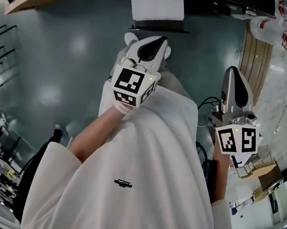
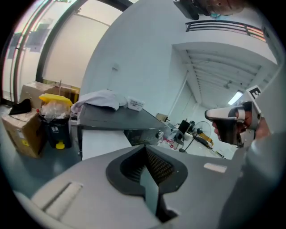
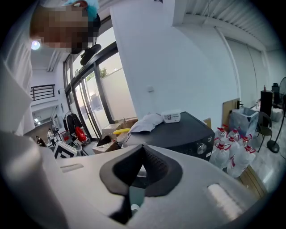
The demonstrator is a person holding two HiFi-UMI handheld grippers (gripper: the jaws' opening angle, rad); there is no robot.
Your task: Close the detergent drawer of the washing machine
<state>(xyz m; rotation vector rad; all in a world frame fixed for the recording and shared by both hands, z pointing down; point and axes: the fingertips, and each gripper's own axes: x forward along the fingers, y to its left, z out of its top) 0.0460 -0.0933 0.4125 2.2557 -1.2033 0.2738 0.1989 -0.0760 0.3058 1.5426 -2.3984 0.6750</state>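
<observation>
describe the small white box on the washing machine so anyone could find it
Start at the dark washing machine by the white wall. On its top lies a crumpled white cloth, and beside it sits the small white box. Unlike the soft cloth, it is rigid, rectangular and printed with a label.

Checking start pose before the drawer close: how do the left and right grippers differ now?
The left gripper is held in front of the person's chest, further forward; the right gripper is out at the person's side, further back. In the head view the left gripper leans slightly right, the right gripper points nearly straight up-frame. Shared: both have jaws shut on nothing, neither touches the washing machine.
</observation>
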